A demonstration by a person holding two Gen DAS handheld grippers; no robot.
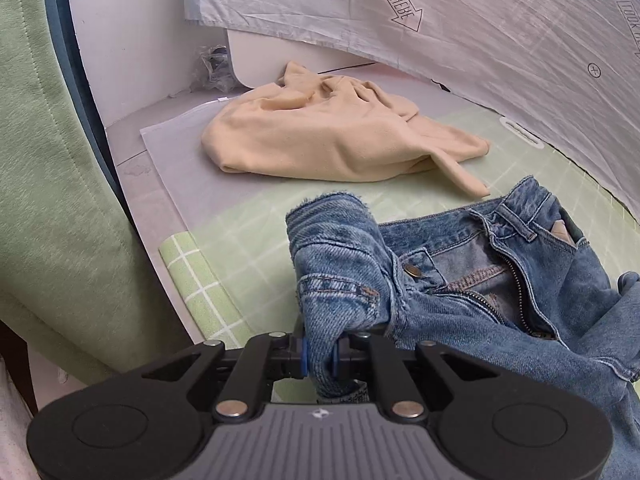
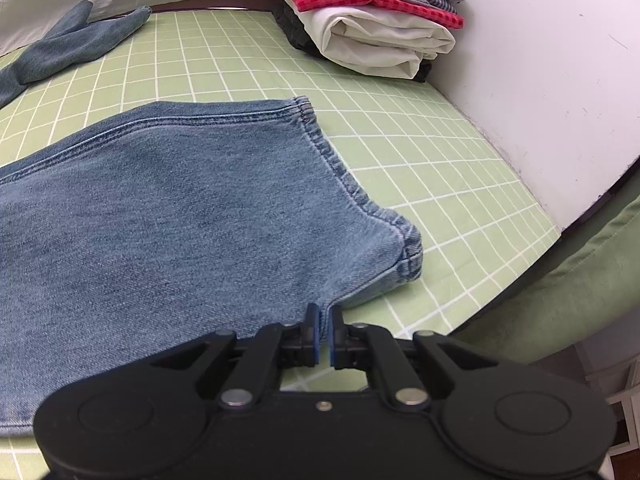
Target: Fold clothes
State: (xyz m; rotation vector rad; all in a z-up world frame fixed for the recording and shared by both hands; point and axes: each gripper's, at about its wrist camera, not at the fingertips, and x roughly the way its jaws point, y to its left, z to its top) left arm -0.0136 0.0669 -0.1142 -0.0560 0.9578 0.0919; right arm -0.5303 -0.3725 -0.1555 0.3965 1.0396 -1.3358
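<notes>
- A green mat with a white grid (image 2: pixel 400 168) covers the worktop under and ahead of the tongs in both views.
- A pale grey printed sheet with arrows, small circled crosses and an orange carrot (image 1: pixel 480 40) hangs far ahead of the left tongs, toward the right.
- A green padded fabric edge with stitched seams (image 1: pixel 48 160) runs along the left side, beside the left tongs.
- A sheet of translucent white plastic (image 1: pixel 168 148) lies on the worktop ahead and left of the left tongs.
- A white wall (image 2: pixel 540 72) rises ahead and right of the right tongs.
</notes>
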